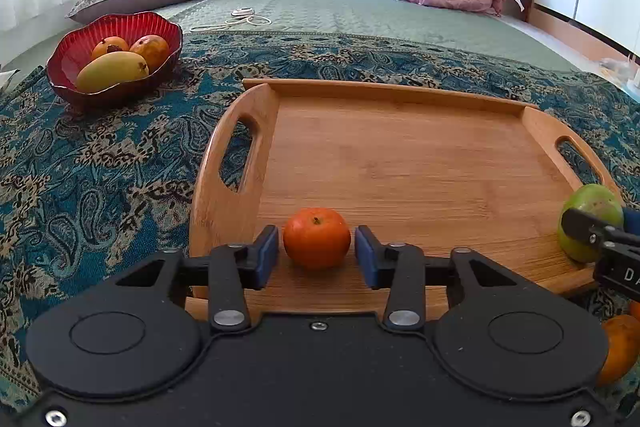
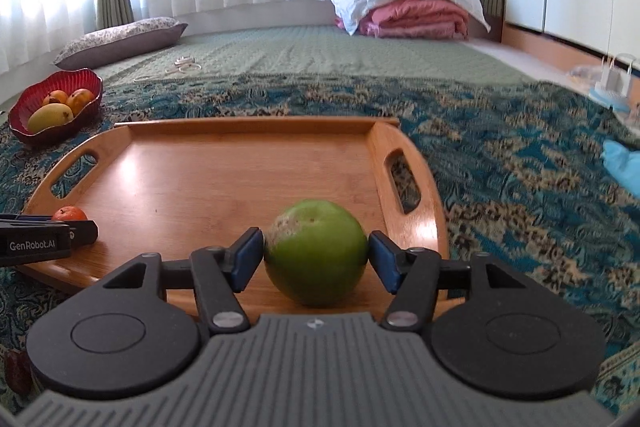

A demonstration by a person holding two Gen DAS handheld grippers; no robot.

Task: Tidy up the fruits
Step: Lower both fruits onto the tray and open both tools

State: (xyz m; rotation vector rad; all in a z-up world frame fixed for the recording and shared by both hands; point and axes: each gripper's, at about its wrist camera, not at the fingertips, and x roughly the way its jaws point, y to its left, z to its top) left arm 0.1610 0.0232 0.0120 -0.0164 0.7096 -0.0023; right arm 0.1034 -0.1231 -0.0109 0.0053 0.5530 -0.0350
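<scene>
the left gripper (image 1: 316, 255) sits low over the near edge of the flat wooden tray with cut-out handles (image 1: 400, 155), its blue-padded fingers (image 1: 266, 255) spread to either side of the small round orange tangerine (image 1: 317, 238). a thin gap shows on both sides of the fruit, so the pads stand just beside it without touching, and the tangerine rests on the tray floor.

the right gripper (image 2: 316, 259) has its fingers (image 2: 248, 255) pinching the round green fruit with a pale scuffed patch (image 2: 316, 251), both pads pressed against its sides. the fruit is at the tray's near right corner, close to the right handle slot; its underside is hidden behind the gripper body, so whether it rests on the wood or hangs just above cannot be told. in the left wrist view only part of this green fruit shows at the right edge, half covered by the other gripper.

the tray lies on a teal paisley patterned cloth (image 1: 100, 167) spread over a bed. the red scalloped bowl (image 1: 114, 57) stands well apart to the far left, holding a yellow mango (image 1: 112, 71) and two orange-red fruits (image 1: 150, 49), the rear ones partly hidden. another orange fruit (image 1: 620, 347) is cut off at the lower right of the left wrist view, behind the gripper housing. a patterned pillow (image 2: 120, 41) and folded pink bedding (image 2: 416, 17) lie far back.
</scene>
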